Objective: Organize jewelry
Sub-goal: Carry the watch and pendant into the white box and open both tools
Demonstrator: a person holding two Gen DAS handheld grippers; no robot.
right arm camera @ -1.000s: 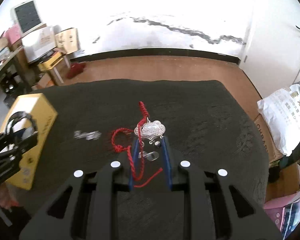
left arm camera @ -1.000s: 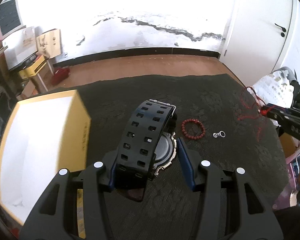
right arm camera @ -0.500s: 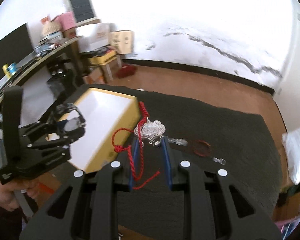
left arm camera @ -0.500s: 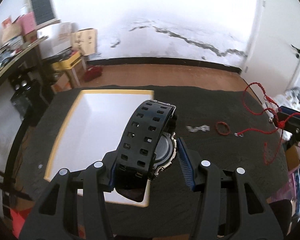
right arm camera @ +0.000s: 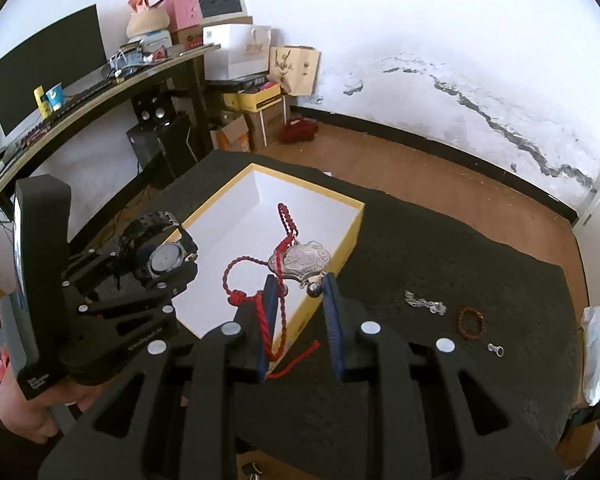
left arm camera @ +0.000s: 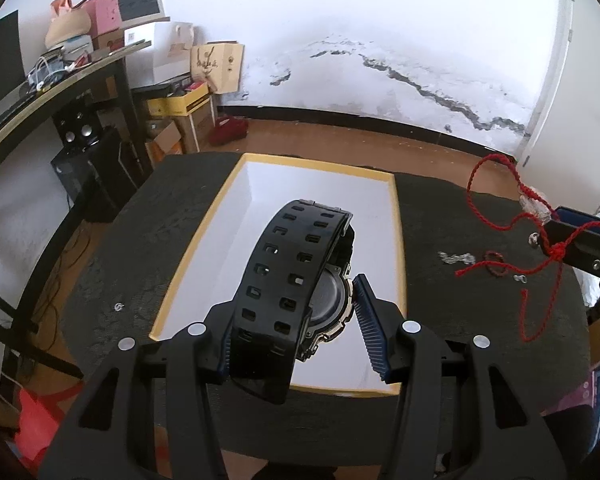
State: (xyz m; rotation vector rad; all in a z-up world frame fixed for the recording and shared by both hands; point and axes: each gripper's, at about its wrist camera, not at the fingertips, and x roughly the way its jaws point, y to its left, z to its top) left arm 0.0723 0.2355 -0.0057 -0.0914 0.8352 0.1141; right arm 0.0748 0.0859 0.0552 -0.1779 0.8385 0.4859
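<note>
My left gripper (left arm camera: 296, 322) is shut on a black watch (left arm camera: 296, 276) and holds it above the open yellow box (left arm camera: 398, 240) with a white inside. The left gripper and watch (right arm camera: 162, 258) also show in the right wrist view, at the box's left edge. My right gripper (right arm camera: 300, 300) is shut on a silver pendant (right arm camera: 302, 260) with a red cord (right arm camera: 260, 312), held over the box's near right corner (right arm camera: 352, 216). The cord (left arm camera: 500, 216) hangs at the right of the left wrist view.
On the dark table cover (right arm camera: 440, 240), right of the box, lie a silver chain (right arm camera: 424, 302), a red bead bracelet (right arm camera: 471, 322) and a small ring (right arm camera: 496, 349). A desk (right arm camera: 100, 84) and stacked boxes (right arm camera: 256, 100) stand beyond the table on the left.
Both grippers have risen and swung left toward the yellow box, keeping their loads. The watch now hangs over the box's inside; the pendant is now at the box's near right corner.
</note>
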